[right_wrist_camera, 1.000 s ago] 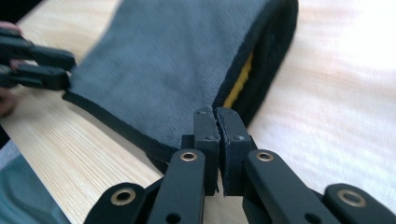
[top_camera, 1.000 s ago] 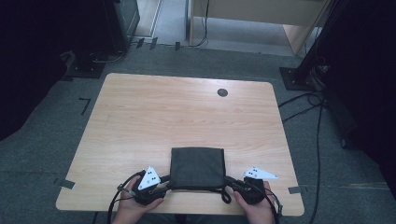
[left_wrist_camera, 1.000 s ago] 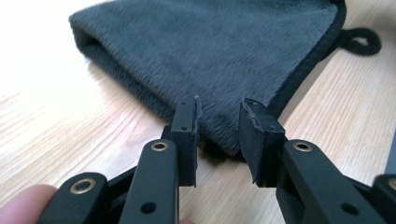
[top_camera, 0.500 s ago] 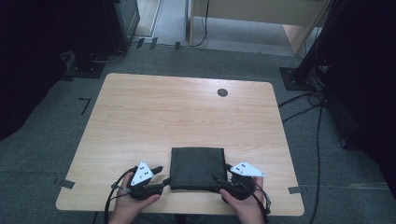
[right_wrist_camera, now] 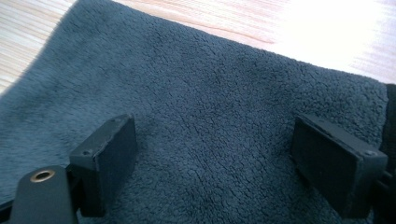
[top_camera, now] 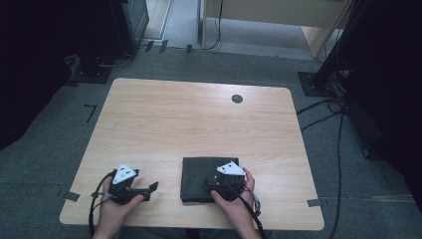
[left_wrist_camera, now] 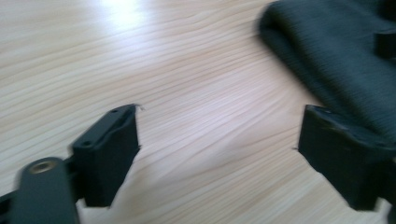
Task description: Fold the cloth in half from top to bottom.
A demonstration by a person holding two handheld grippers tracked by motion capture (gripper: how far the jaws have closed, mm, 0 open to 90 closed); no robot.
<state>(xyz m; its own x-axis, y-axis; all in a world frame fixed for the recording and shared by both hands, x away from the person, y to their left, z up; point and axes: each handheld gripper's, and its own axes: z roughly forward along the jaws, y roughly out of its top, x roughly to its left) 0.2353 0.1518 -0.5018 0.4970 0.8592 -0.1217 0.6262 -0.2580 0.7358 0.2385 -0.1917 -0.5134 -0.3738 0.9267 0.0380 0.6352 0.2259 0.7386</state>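
The folded dark grey fleecy cloth (top_camera: 206,178) lies flat on the light wooden table (top_camera: 199,124), close to the near edge and a little right of centre. The right gripper (top_camera: 225,184) sits over the cloth's right half, the person's hand wrapped around it from the near side. Looking along that gripper's own view, its two black jaws stand wide apart with the nubbly cloth (right_wrist_camera: 210,121) spread beneath and between them, nothing pinched; bare wood shows beyond the cloth's far edge.

Over on the left, the left gripper (top_camera: 130,187) is down near the near edge of the table, just apart from the cloth's left side, its tip pointing right toward the fabric. Its jaws are wide too, with plain wood grain between them, and the cloth's rounded folded edge (left_wrist_camera: 327,60) lies off toward the upper right of that view, blurred. A small round black disc (top_camera: 237,98) sits far off toward the table's far right.
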